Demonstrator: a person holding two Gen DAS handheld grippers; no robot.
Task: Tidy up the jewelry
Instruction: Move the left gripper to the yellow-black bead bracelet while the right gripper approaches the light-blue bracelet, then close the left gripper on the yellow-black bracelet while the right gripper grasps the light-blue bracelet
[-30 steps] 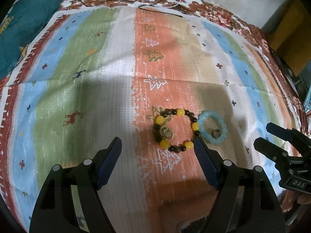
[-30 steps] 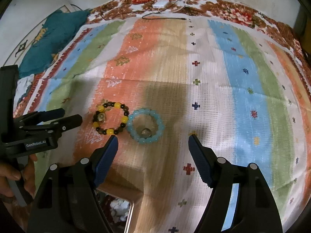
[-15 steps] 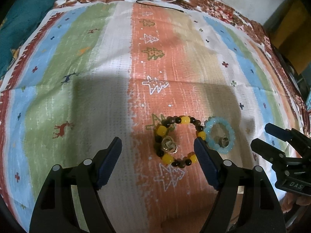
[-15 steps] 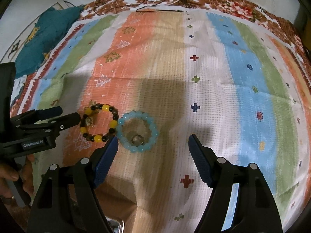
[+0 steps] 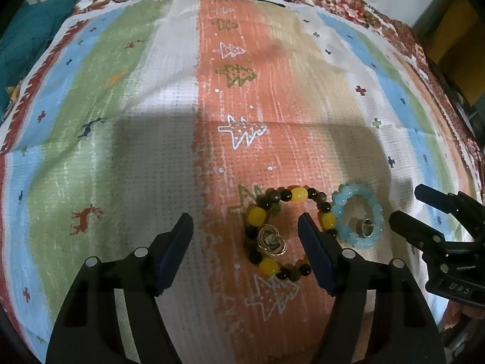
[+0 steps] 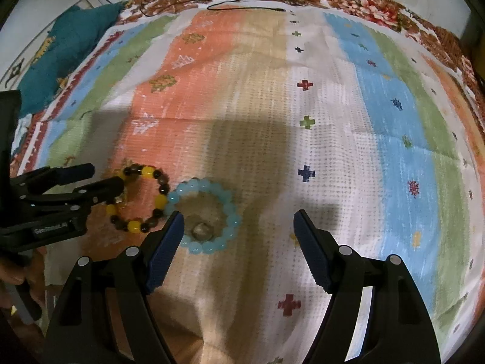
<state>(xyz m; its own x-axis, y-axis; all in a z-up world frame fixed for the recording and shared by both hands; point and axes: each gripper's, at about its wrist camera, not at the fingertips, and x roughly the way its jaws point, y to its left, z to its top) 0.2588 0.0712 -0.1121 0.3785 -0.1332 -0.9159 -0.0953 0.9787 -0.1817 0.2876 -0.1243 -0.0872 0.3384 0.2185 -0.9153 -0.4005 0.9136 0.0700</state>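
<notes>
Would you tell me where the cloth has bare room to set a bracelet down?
Free: the white and green stripes left of the brown-and-yellow bracelet, and everything right of the blue bracelet. Crowded: around both touching bracelets, flanked by both grippers.

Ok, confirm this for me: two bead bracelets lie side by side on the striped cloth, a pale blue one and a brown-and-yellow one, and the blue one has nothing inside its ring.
Not quite. The pale blue bracelet does have something inside it: a small ring lies within its circle, clear in the right wrist view. The rest holds: it lies beside the brown-and-yellow bracelet on the striped cloth.
</notes>
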